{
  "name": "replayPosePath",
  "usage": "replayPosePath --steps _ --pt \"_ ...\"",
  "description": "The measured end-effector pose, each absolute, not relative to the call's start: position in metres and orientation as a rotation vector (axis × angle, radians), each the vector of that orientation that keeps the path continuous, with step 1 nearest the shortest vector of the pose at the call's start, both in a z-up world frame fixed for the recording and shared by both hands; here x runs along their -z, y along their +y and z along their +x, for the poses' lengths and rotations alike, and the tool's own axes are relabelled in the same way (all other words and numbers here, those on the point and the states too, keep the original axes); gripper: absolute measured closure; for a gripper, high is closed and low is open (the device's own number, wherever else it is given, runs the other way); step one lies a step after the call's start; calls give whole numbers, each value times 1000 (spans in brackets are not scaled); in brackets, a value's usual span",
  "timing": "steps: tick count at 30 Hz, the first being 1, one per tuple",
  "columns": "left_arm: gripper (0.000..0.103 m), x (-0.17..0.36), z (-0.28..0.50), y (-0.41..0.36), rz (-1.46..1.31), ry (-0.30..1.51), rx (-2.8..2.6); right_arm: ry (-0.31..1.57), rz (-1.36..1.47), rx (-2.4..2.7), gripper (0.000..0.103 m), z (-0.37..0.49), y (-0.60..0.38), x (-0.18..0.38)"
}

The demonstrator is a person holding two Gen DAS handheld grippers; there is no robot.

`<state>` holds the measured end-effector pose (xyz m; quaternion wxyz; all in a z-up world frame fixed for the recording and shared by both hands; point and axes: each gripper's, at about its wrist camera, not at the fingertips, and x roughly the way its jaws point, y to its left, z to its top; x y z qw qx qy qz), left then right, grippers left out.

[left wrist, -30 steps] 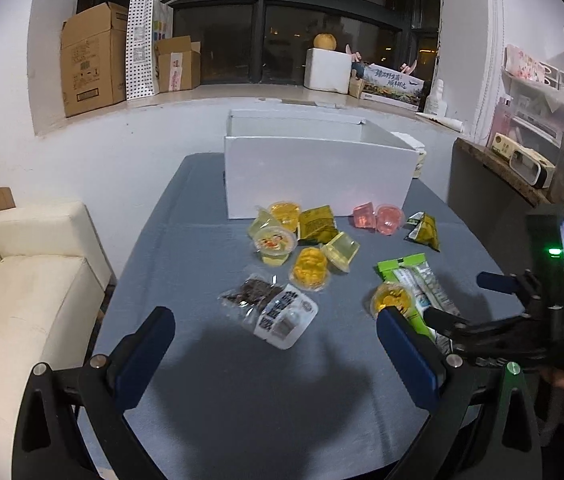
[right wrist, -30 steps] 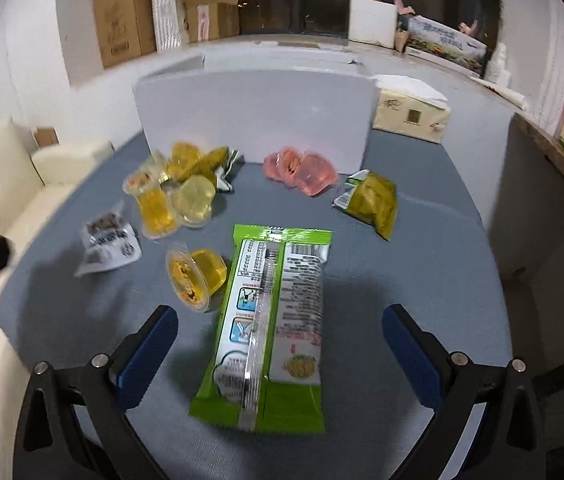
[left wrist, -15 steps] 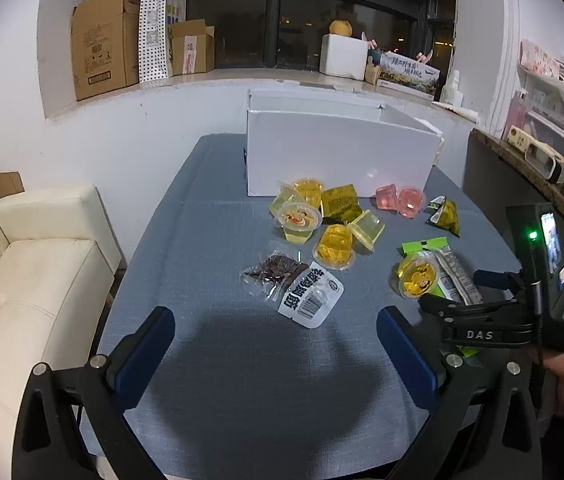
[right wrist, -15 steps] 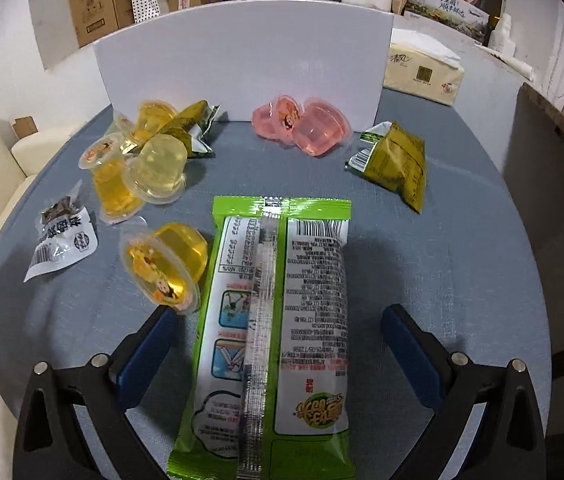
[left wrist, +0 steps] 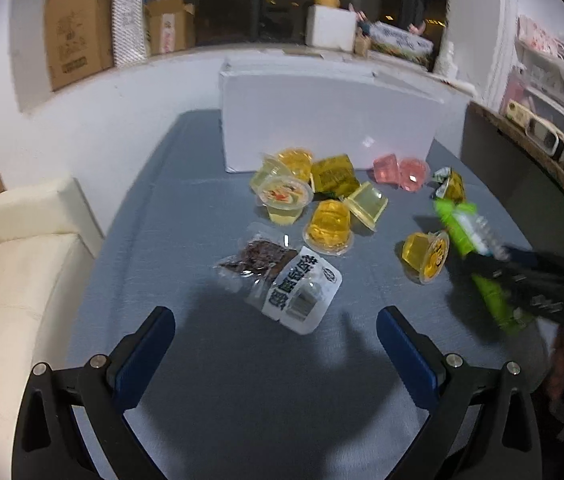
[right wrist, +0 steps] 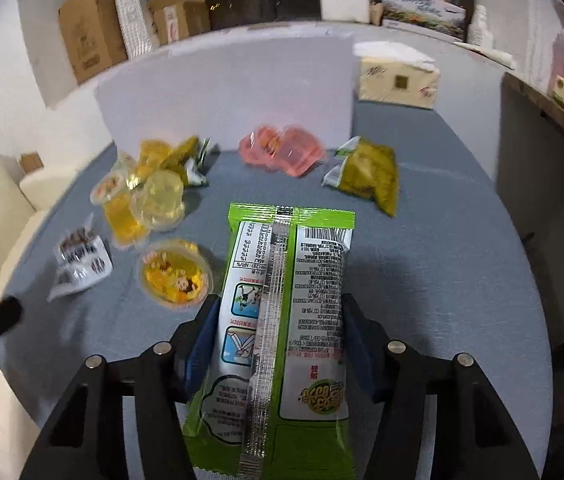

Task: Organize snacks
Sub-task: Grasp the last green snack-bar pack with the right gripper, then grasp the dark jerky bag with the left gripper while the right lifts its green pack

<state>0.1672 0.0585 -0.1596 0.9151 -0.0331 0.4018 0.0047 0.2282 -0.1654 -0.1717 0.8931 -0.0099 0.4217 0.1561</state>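
1. The right gripper (right wrist: 280, 344) is just closing its jaws onto the long green-and-white foil snack packet (right wrist: 282, 300), lying near the right edge of the grey cloth-covered table (right wrist: 441, 272).
2. The left gripper (left wrist: 276, 344) is hanging open and empty over the near edge.
3. Next it likely needs lifting into the white foam box (right wrist: 226, 92) at the far edge.

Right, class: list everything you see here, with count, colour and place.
box: one, white, table's far end
jelly cups: about six, yellow, mid-table
pink cups: two, before the box
pouches: two, olive, near the box
jerky packet: one, perhaps two, clear, nearest the left gripper
pack: one, green, in the right gripper
tissue box: one, cream, beside the box
table: one, grey
sofa: one, cream, left
left gripper: open, above the table
right gripper: jaws just closed on the pack
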Motion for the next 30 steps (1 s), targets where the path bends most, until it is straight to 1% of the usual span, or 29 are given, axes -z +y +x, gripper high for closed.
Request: replayPosePath --steps 4,8,11,17,18,19,20,23,24,25,30 --pt "0 174 197 68 -63 867 -3 819 -7 -337 40 216 -175 149" --pt "0 184 224 78 -117 889 -43 779 0 -342 40 206 -179 133" --pt "0 192 240 71 -64 909 -83 762 -3 -353 40 200 -178 127" --pt "2 198 243 64 -72 911 -101 753 -16 -365 40 197 -175 124" --pt "6 197 242 63 -68 907 -103 756 -13 -367 40 197 -176 125" --pt "14 197 237 60 -60 899 -106 758 -12 -366 40 197 -176 126" --pt "19 196 234 59 -55 887 -100 760 -11 -369 40 197 -176 127" --pt "27 192 227 62 -87 883 -98 763 -8 -378 40 196 -175 130" --pt "36 190 224 63 -86 869 -99 762 -10 -382 40 195 -174 130" --pt "38 187 221 62 -78 854 -103 761 -10 -386 40 195 -173 130" --pt "39 184 211 59 -86 863 -69 758 -11 -395 40 194 -172 130"
